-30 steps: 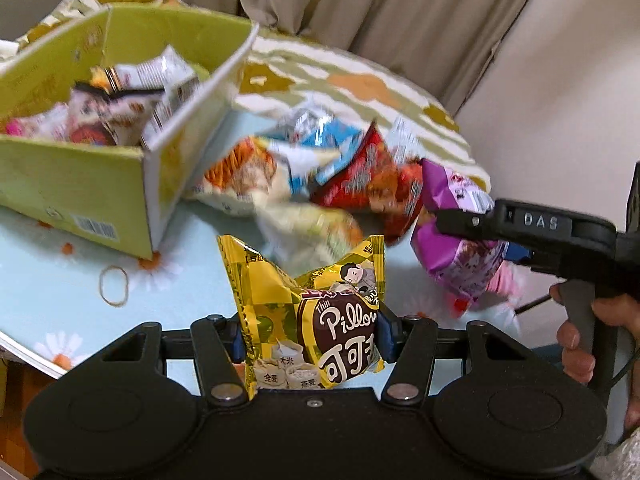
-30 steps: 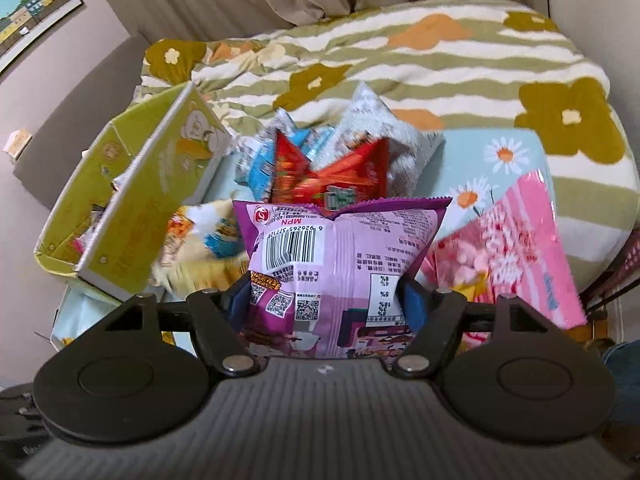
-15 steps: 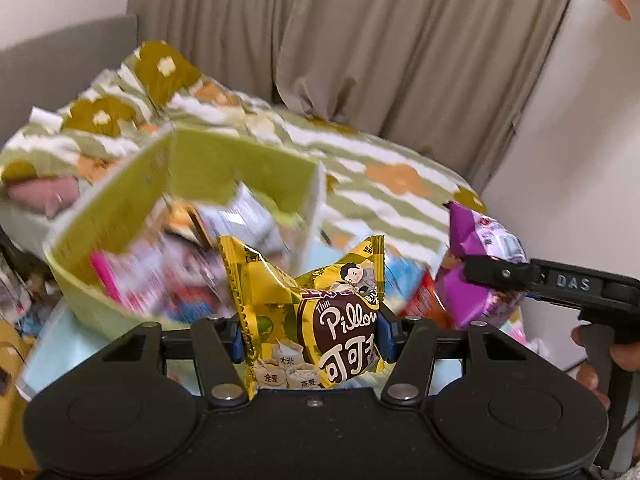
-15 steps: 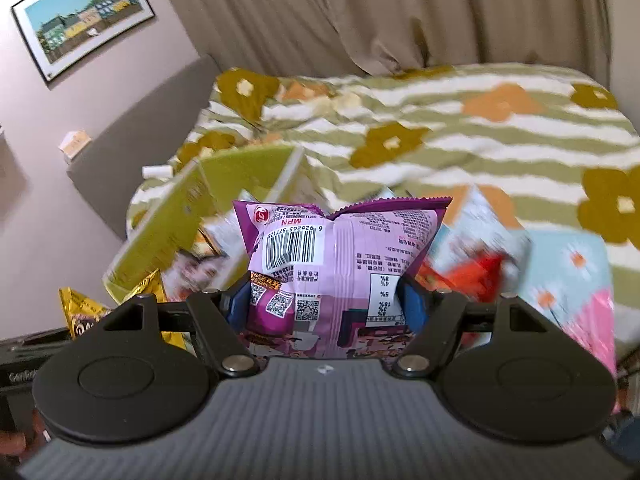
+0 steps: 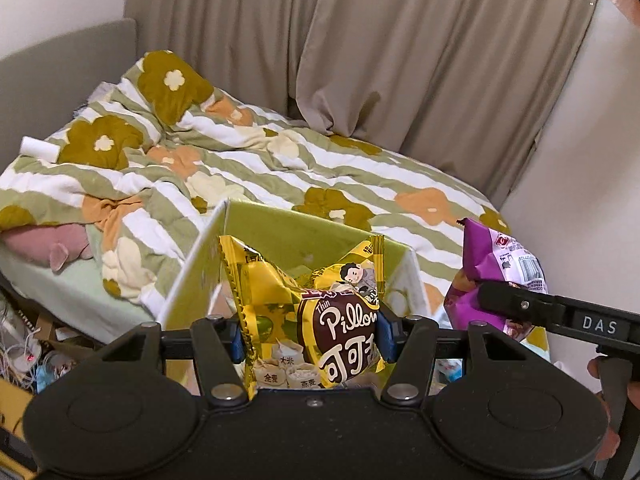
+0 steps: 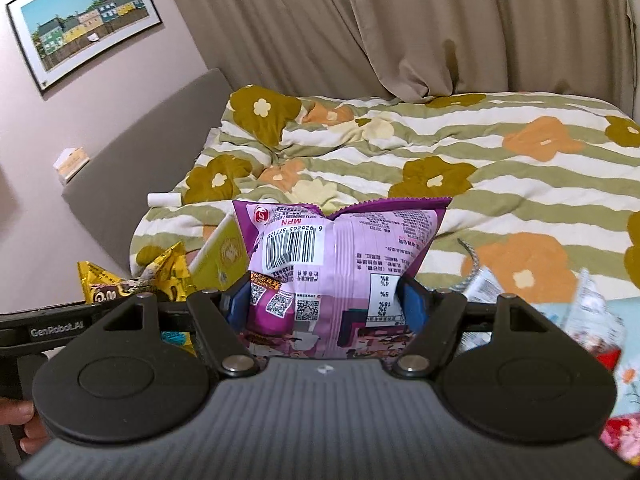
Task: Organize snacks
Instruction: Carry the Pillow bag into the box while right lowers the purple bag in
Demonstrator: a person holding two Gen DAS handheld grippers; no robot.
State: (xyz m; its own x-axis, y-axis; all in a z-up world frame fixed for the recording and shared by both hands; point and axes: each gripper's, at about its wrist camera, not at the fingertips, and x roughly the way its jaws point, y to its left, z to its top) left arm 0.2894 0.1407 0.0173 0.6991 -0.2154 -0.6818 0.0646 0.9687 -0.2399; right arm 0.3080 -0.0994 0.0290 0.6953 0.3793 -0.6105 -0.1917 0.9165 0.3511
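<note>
My left gripper [image 5: 312, 338] is shut on a yellow Pillow snack bag [image 5: 308, 312] and holds it up in front of the open yellow-green box [image 5: 296, 236]. My right gripper [image 6: 324, 306] is shut on a purple snack bag [image 6: 340, 256], barcode side facing me. The purple bag also shows at the right of the left wrist view [image 5: 492, 268], and the yellow bag at the left of the right wrist view [image 6: 132, 276]. The box corner [image 6: 224, 256] stands just left of the purple bag.
A bed with a green-striped flower quilt [image 5: 240, 160] lies behind the box. Beige curtains [image 6: 400, 28] hang at the back. Other snack packets [image 6: 592, 320] lie on the light blue table at the lower right. Cluttered floor [image 5: 24, 344] is at the lower left.
Both grippers have risen and tilted up with their bags, so the table and snack pile have dropped out of view. The box now sits directly behind the yellow bag.
</note>
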